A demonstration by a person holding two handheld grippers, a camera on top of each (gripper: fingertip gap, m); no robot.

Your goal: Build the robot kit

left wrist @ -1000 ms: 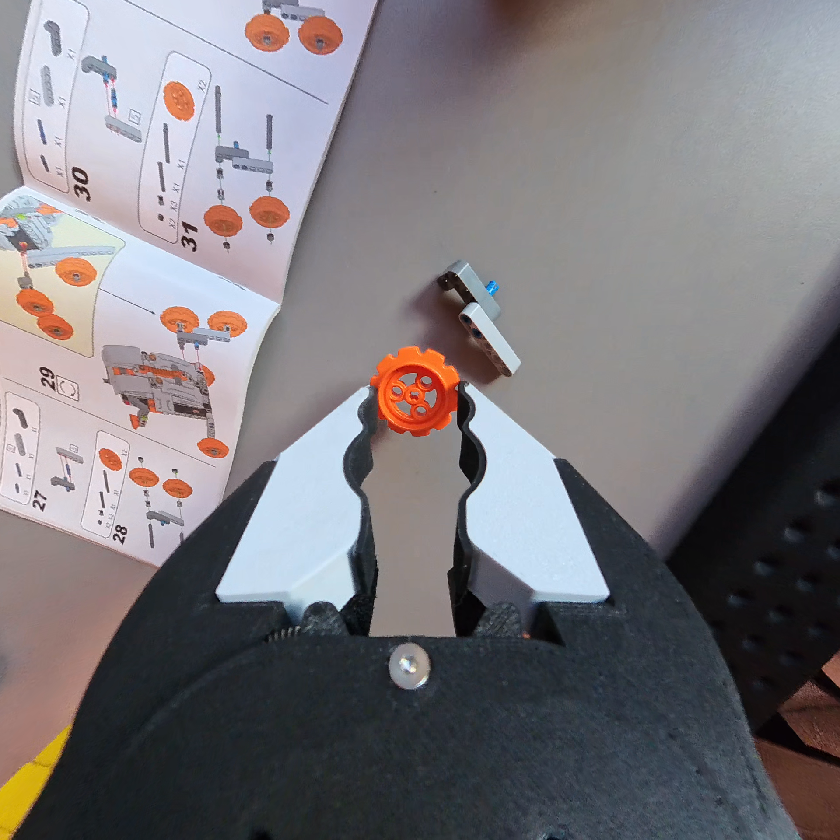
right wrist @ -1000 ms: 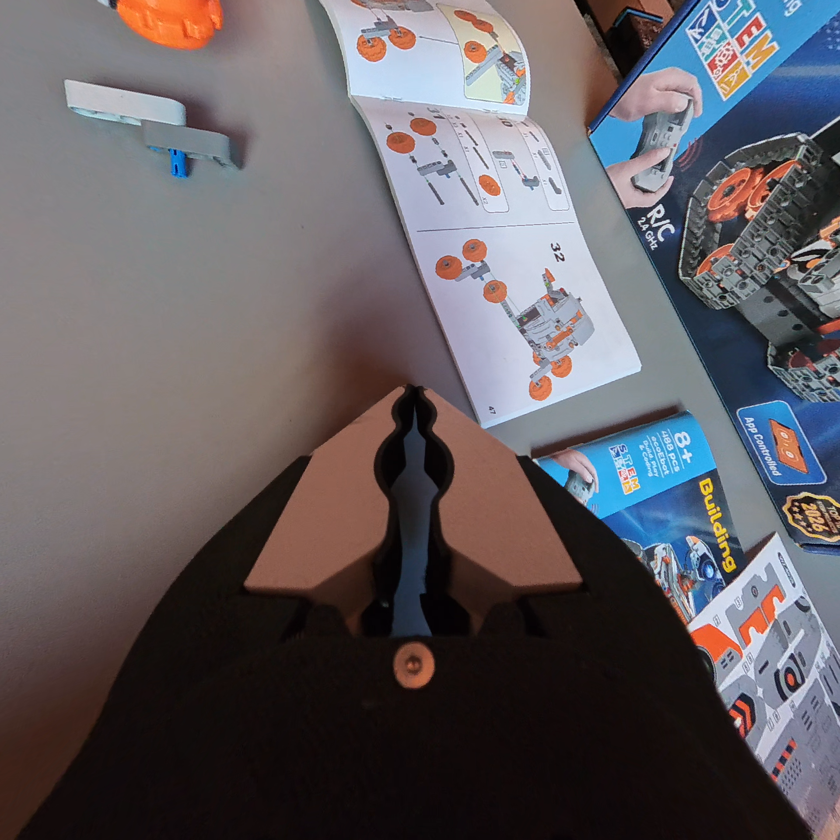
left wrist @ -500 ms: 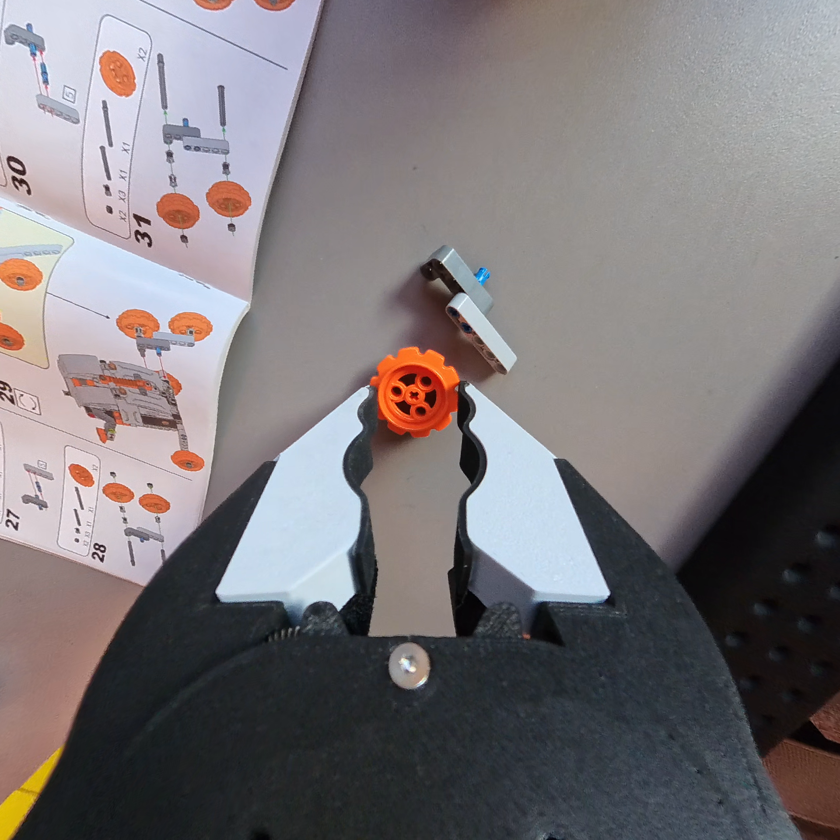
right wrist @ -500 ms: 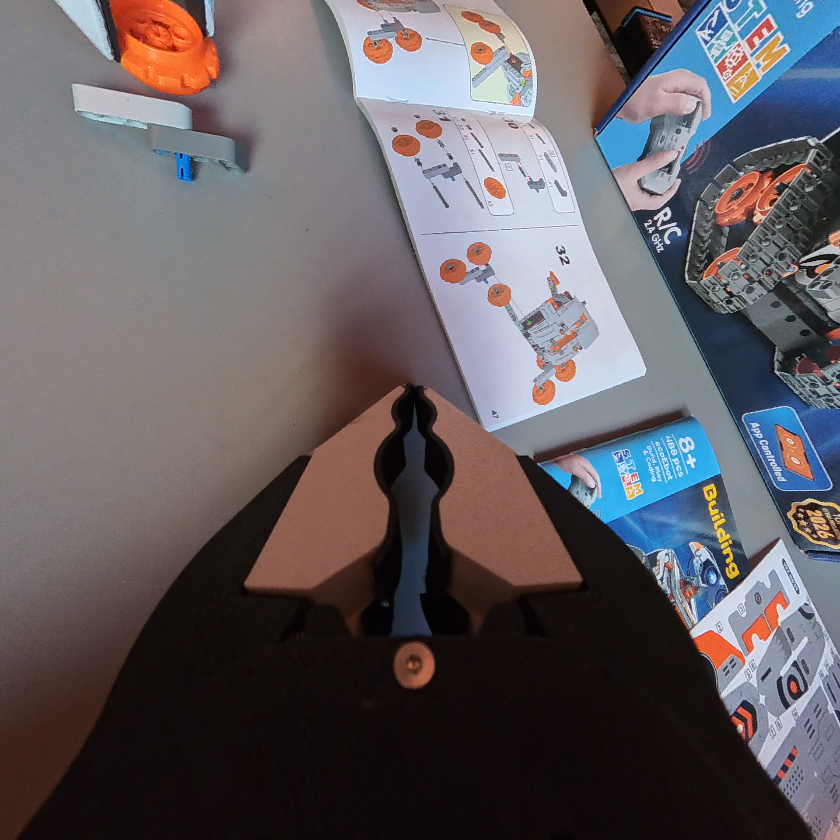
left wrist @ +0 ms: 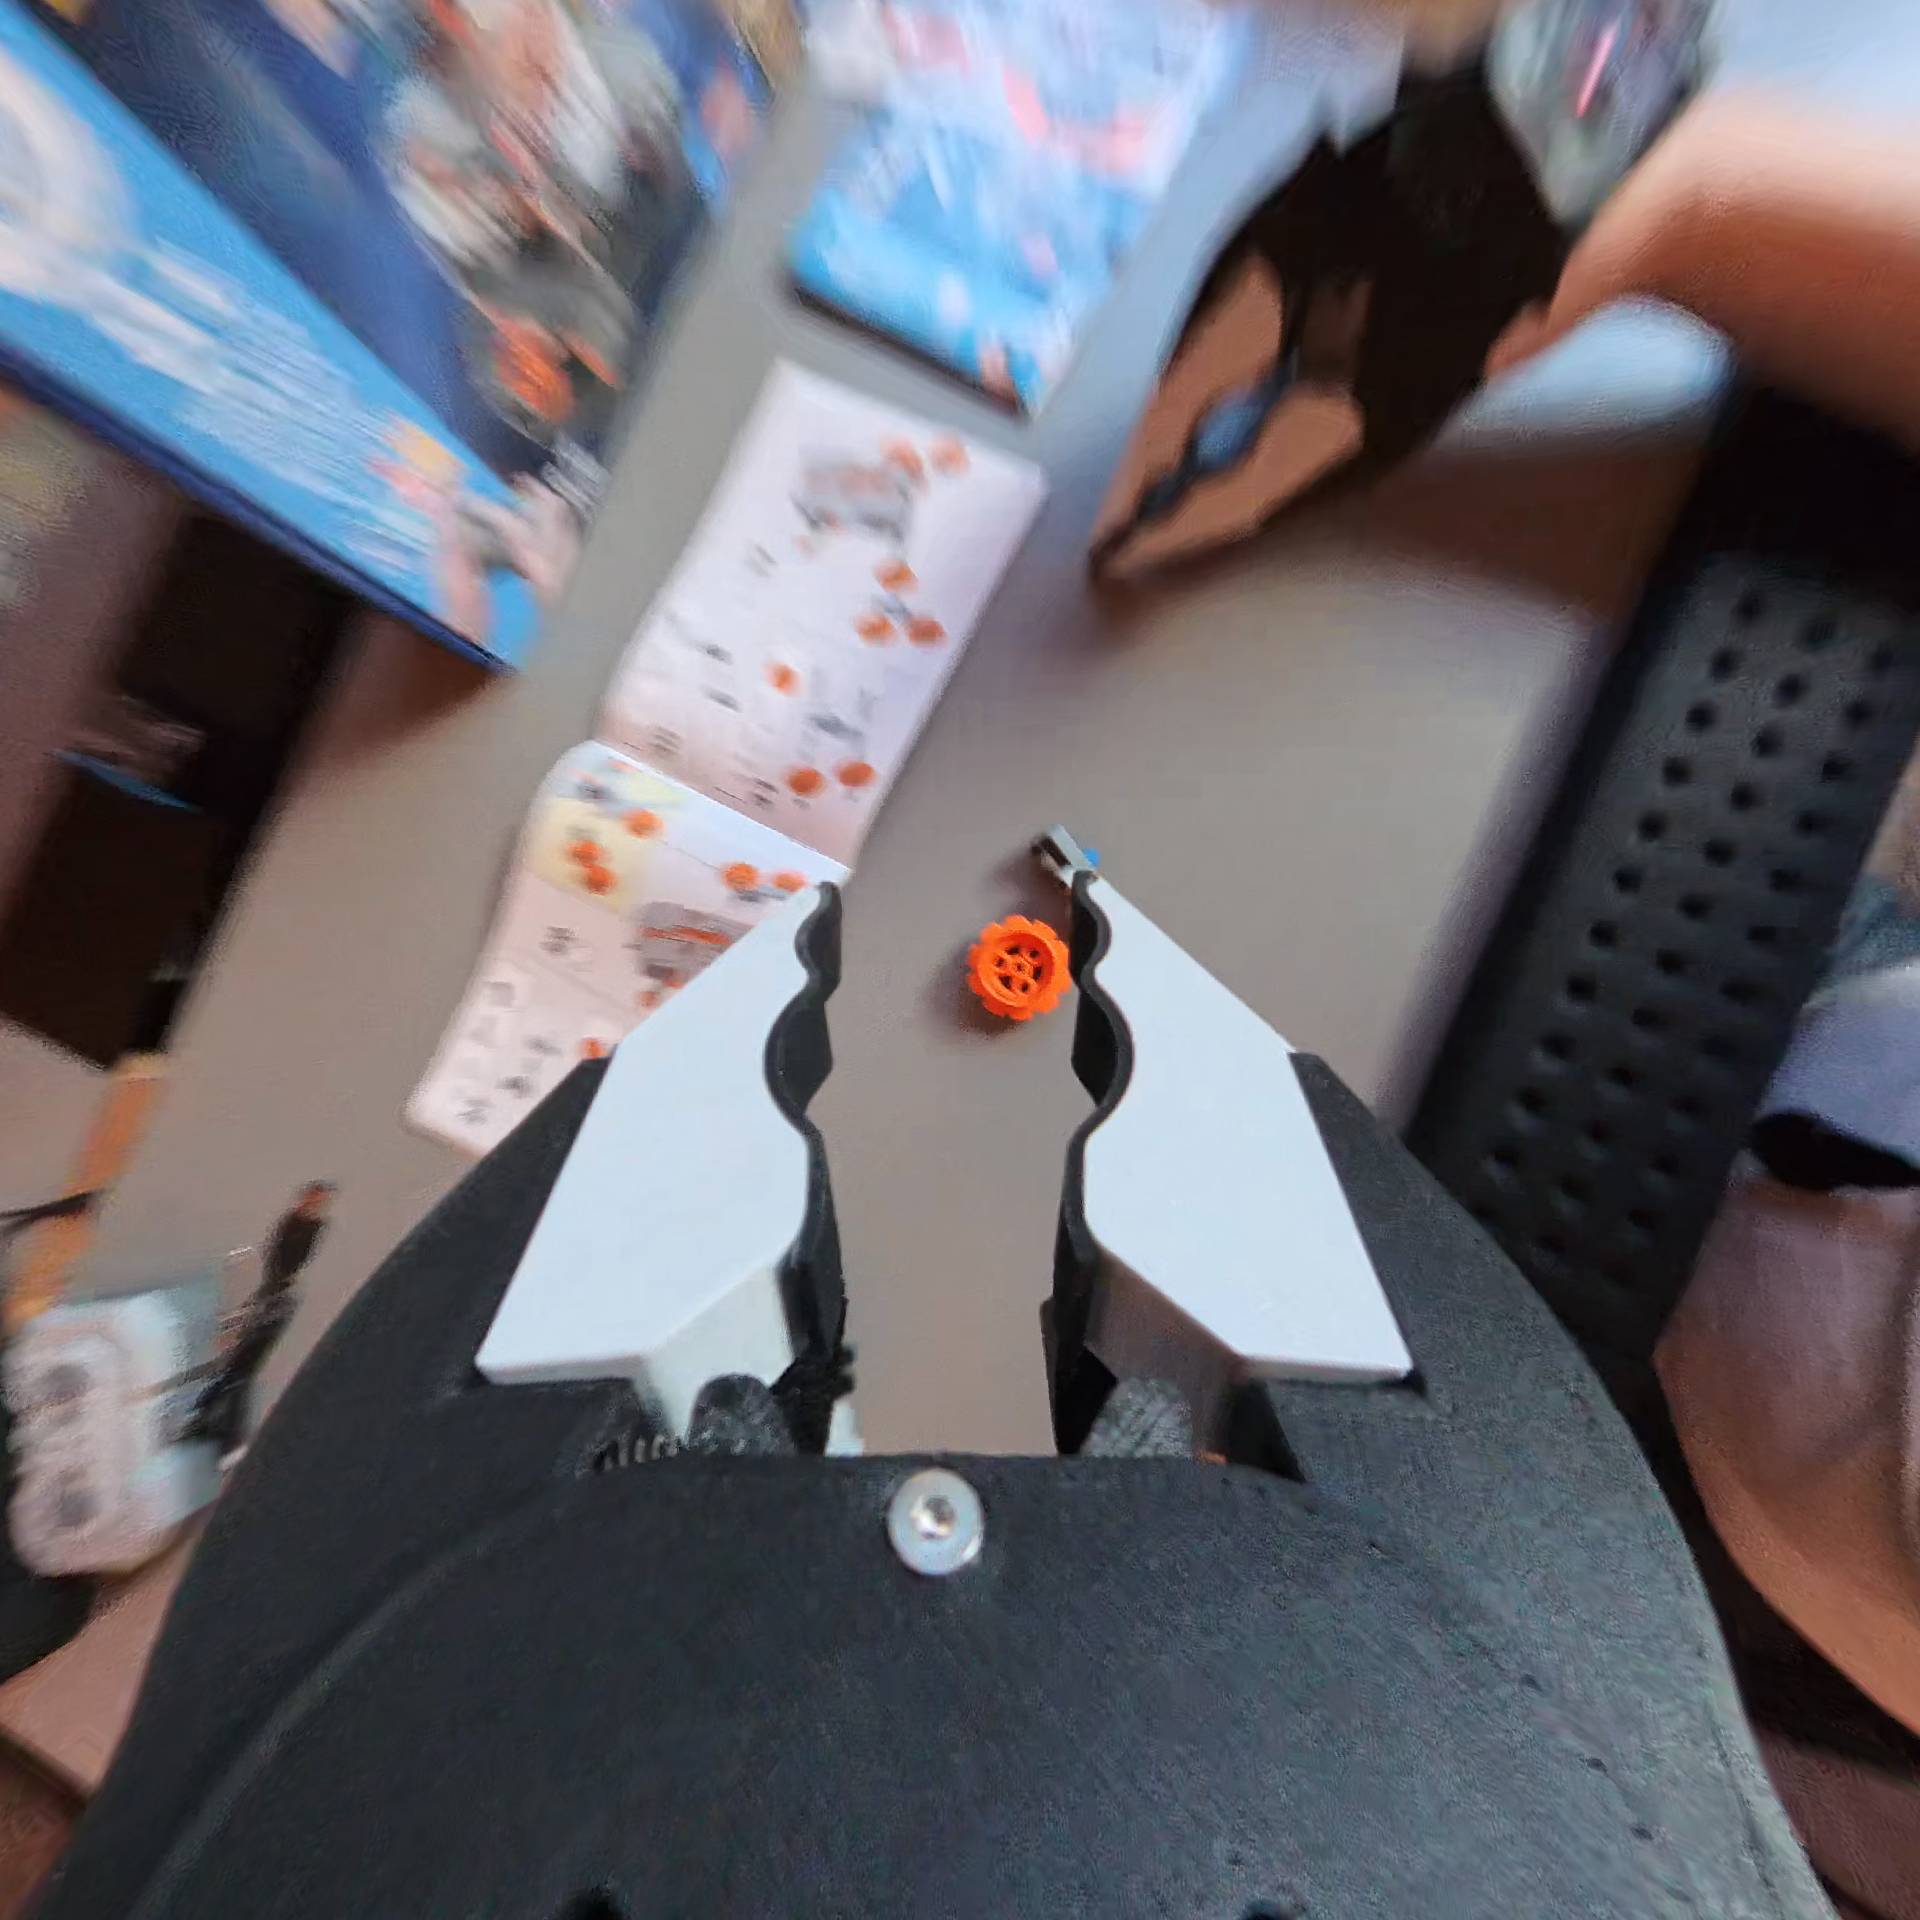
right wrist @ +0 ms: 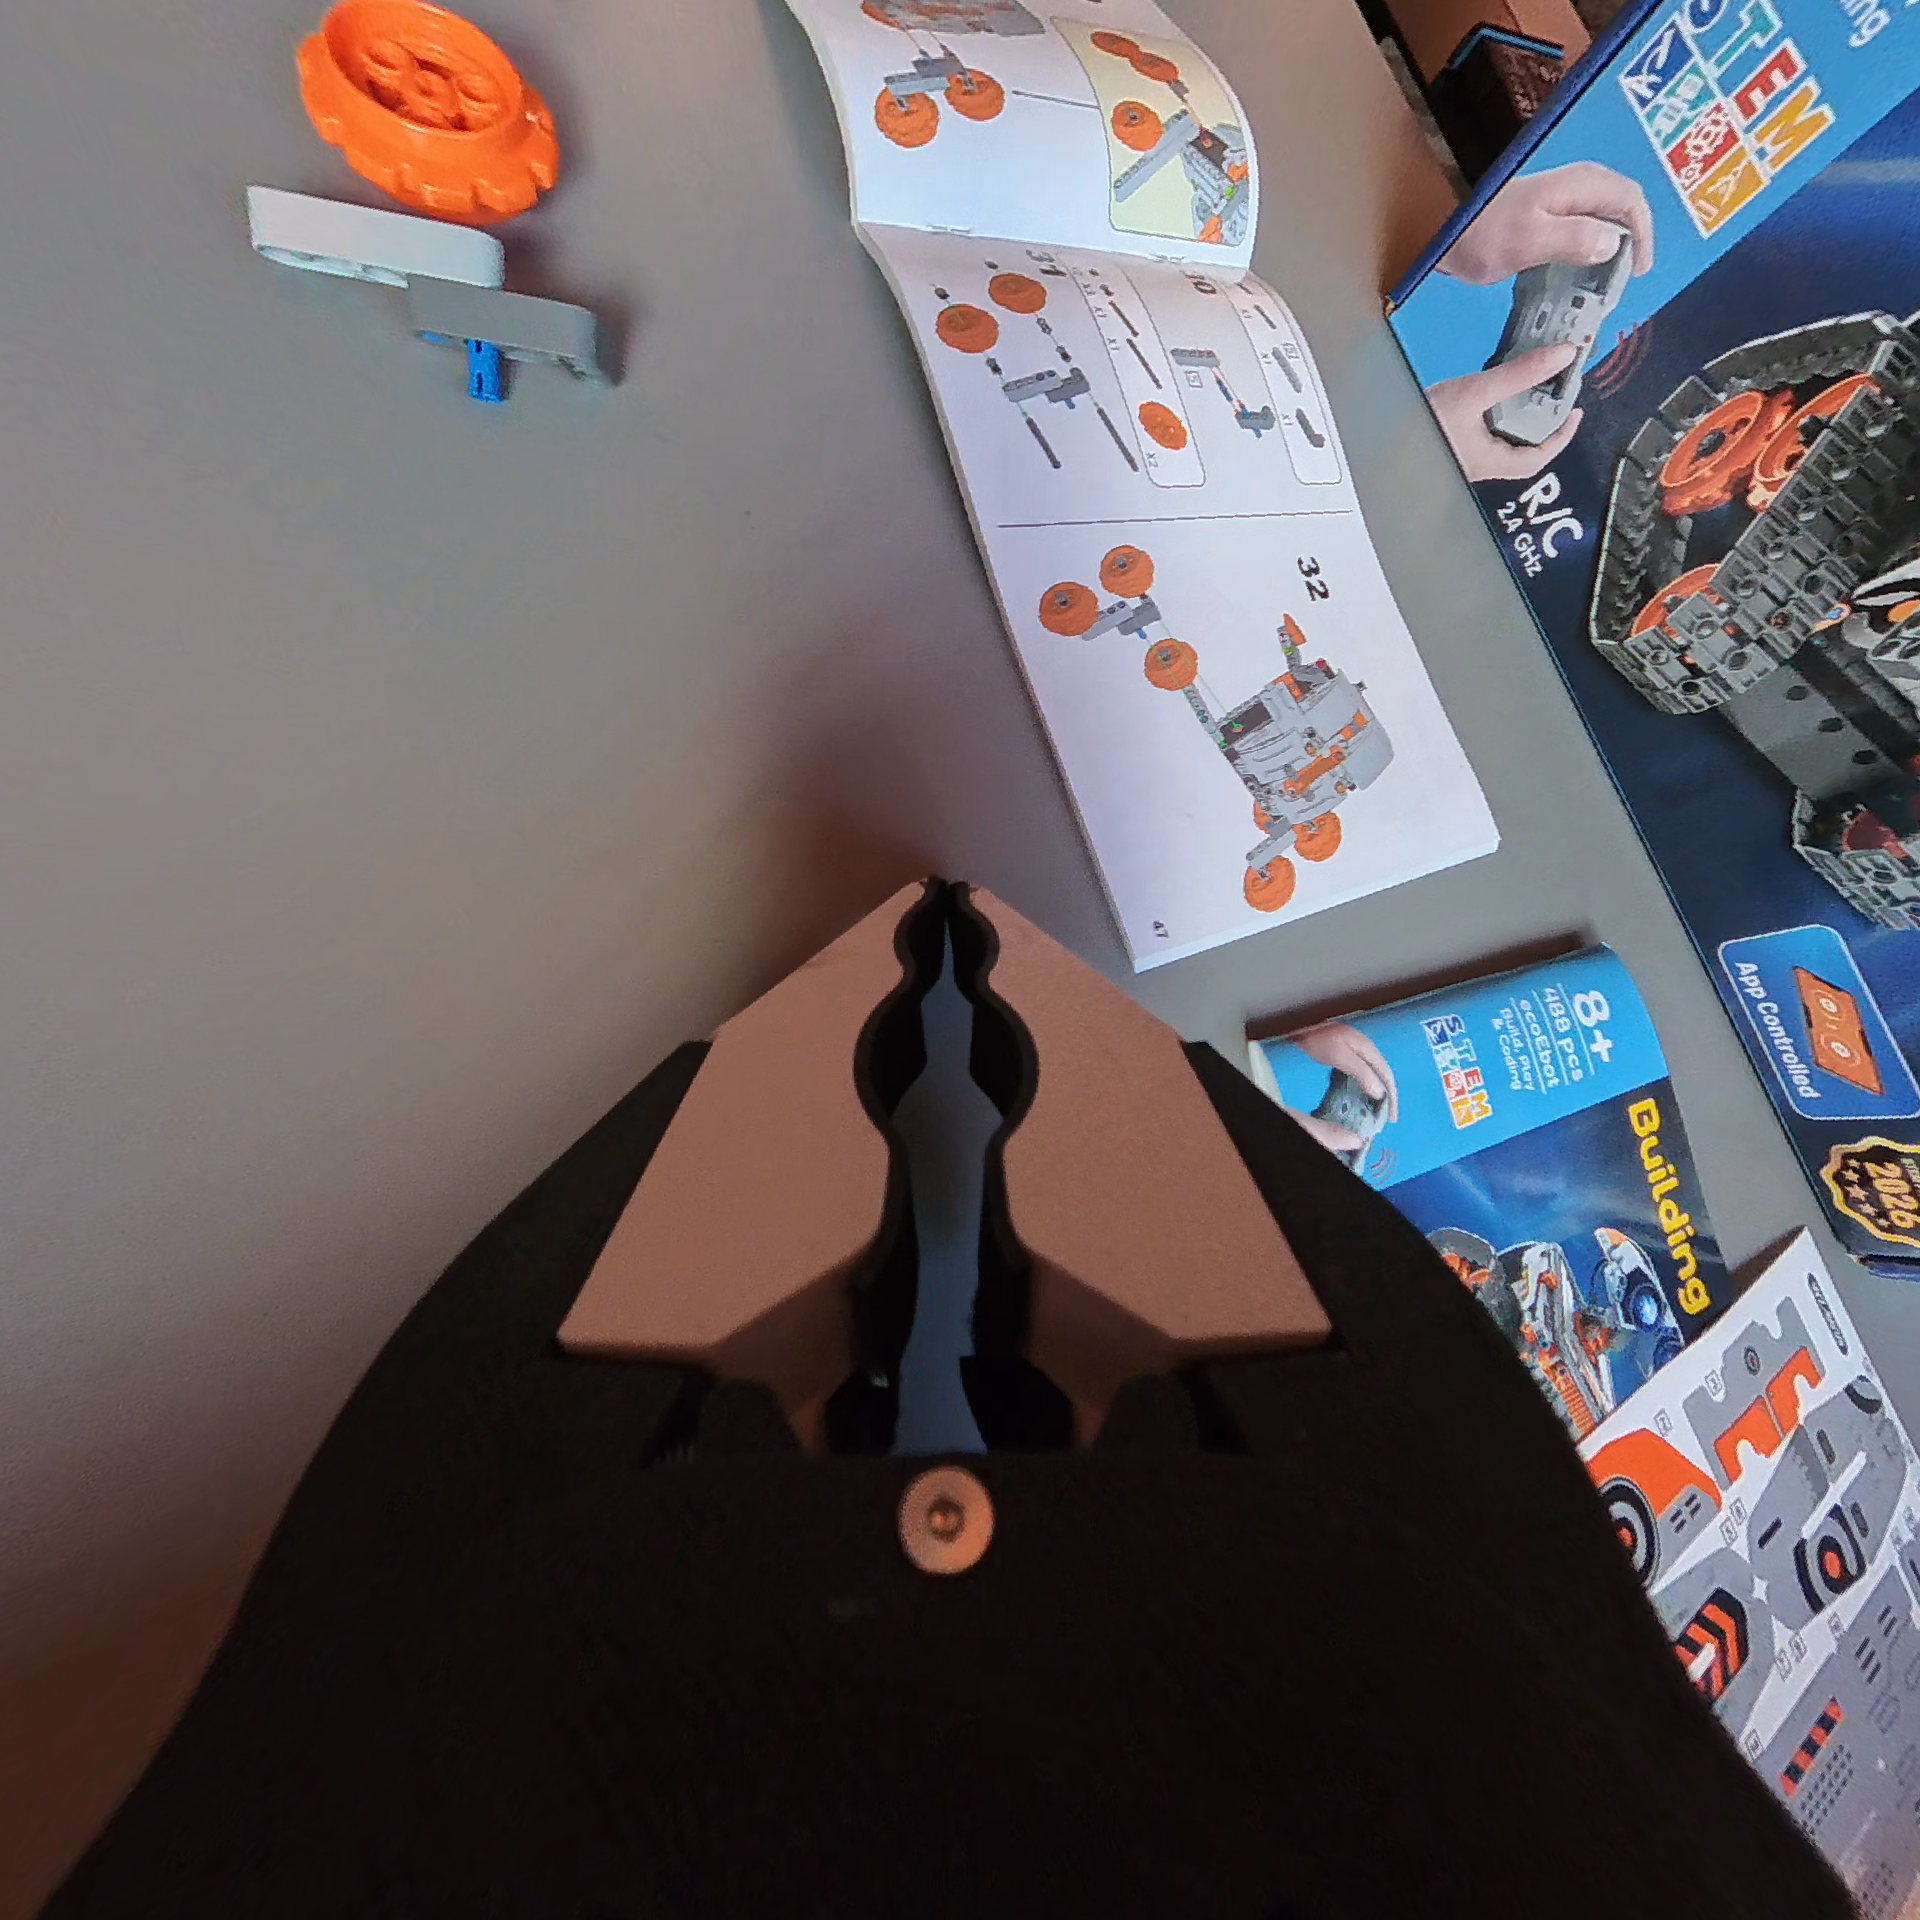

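Observation:
An orange toothed wheel point(left wrist: 1018, 966) lies flat on the grey table point(left wrist: 1247, 727), and also shows in the right wrist view point(right wrist: 426, 104). Beside it lies a grey beam assembly point(right wrist: 426, 281) with a blue pin point(right wrist: 484, 372); only its tip point(left wrist: 1062, 850) shows in the left wrist view. My left gripper point(left wrist: 954, 902) is open and empty, raised high above the wheel. My right gripper point(right wrist: 948, 886) is shut and empty over bare table, and shows blurred at the far side of the left wrist view point(left wrist: 1226, 457).
An open instruction booklet point(right wrist: 1164, 499) lies right of the parts. A blue kit box point(right wrist: 1714, 436), a small blue booklet point(right wrist: 1507, 1153) and a sticker sheet point(right wrist: 1787, 1538) lie further right. A black perforated panel point(left wrist: 1704, 935) borders the table. A white device point(left wrist: 94, 1392) lies lower left. From either gripper's tips it is about 15 cm to the orange toothed wheel point(left wrist: 1018, 966). My right wrist view point(right wrist: 428, 75) looks at it from another angle.
My left gripper has opened, let go of the orange wheel and pulled up and back fast. The wheel now lies on the table by the beams. The right gripper has barely moved.

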